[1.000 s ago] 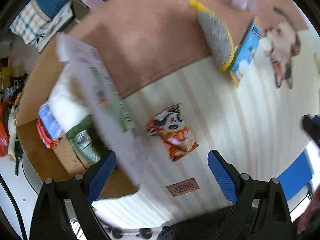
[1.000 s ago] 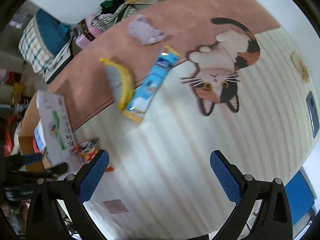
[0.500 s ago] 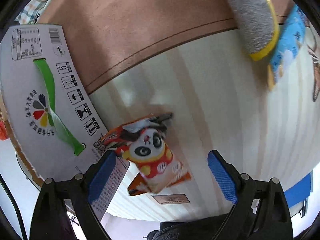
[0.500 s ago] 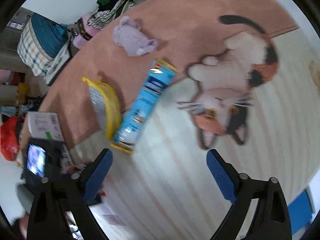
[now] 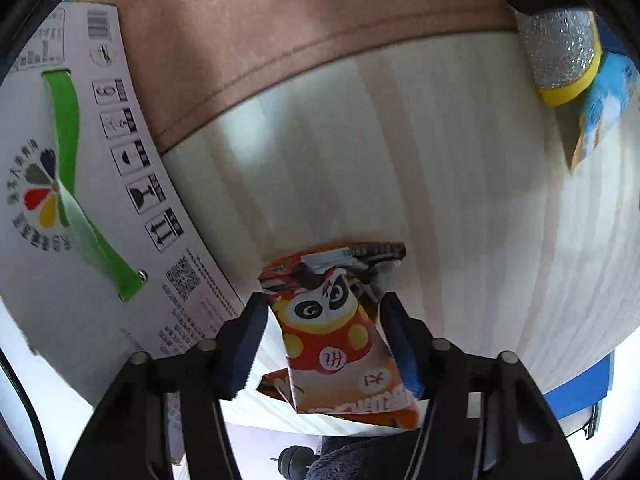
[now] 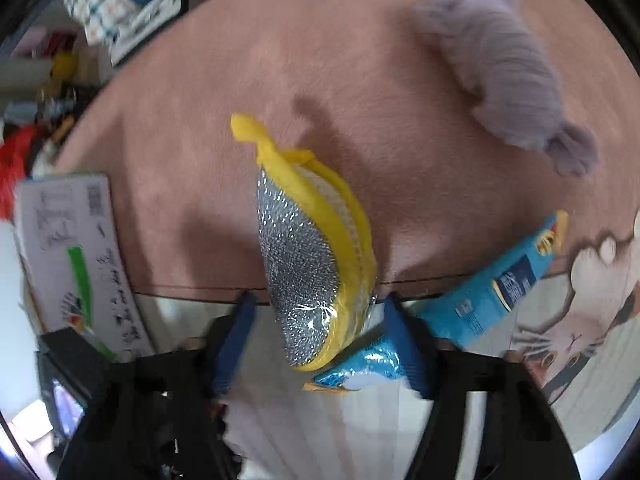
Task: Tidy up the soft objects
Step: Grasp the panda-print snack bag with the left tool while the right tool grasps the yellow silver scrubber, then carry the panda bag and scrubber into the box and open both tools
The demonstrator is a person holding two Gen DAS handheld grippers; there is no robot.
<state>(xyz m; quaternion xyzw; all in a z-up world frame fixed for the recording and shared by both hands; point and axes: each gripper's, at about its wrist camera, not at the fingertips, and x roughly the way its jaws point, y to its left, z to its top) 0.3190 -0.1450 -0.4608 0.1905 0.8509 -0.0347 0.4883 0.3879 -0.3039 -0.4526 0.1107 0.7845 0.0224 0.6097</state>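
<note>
An orange snack bag point(image 5: 332, 344) printed with a panda lies on the striped cream part of the rug. My left gripper point(image 5: 324, 316) is closing on it, and both blue pads touch its sides and pinch it narrower. A yellow-rimmed silver scrubbing sponge point(image 6: 304, 256) in clear wrap lies across the seam between the pink and cream rug. My right gripper point(image 6: 318, 320) is closing around the sponge's near end. A gap shows at the left pad. A blue pack point(image 6: 492, 292) lies against the sponge's right side, and a purple plush toy point(image 6: 504, 72) rests further back.
A white cardboard box flap point(image 5: 72, 184) with a green strap lies just left of the snack bag. The sponge point(image 5: 560, 48) and blue pack point(image 5: 604, 104) sit at the left wrist view's far right. A cat picture point(image 6: 592, 320) covers the rug's right. Bags and clutter line the rug's far-left edge.
Both grippers came down and narrowed. The left one now has its pads on the panda bag. The right one swung left from the cat picture to straddle the sponge.
</note>
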